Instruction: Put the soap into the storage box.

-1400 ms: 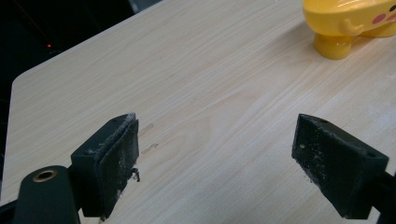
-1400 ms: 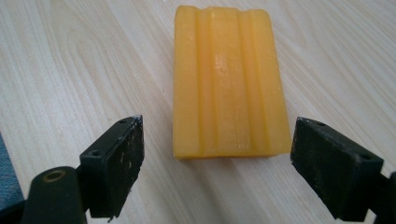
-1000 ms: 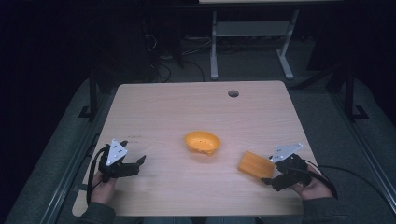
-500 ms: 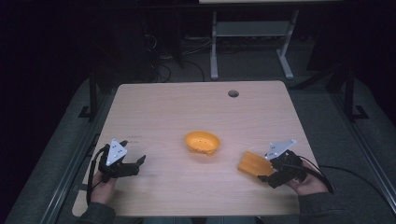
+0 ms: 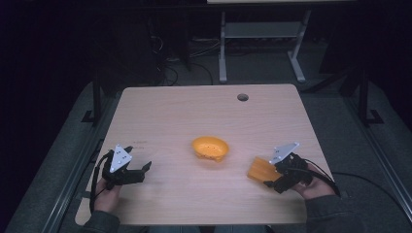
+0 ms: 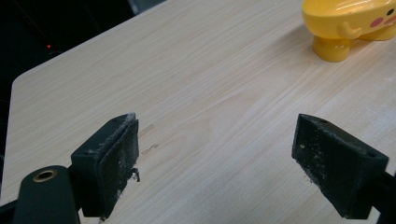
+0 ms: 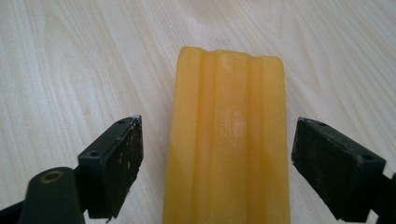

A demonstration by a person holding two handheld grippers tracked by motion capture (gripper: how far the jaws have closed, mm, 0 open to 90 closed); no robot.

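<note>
— High view first: where is the orange ridged block [image 5: 261,169]?
— Lying flat on the wooden table [image 5: 194,121], near the front right edge, just right of the yellow bowl [image 5: 210,148] and apart from it.
— And the right gripper [image 5: 275,180]?
— Held in the person's right hand [image 5: 316,187], right at the block's near end. Right gripper view: jaws spread wide, one on each side of the block [image 7: 229,140], neither pad touching it.
— Long axis?
— Runs straight along the gripper's own line, between the jaws and away from the camera, far end squared off; ridges follow the same line. Seen from above, pointing from the right hand toward the table's middle, slightly slanted.
— Left gripper [image 5: 141,171]?
— Resting at the front left, well apart from the block. Left gripper view: jaws open over bare wood, bowl [image 6: 350,23] far off at the top right.
</note>
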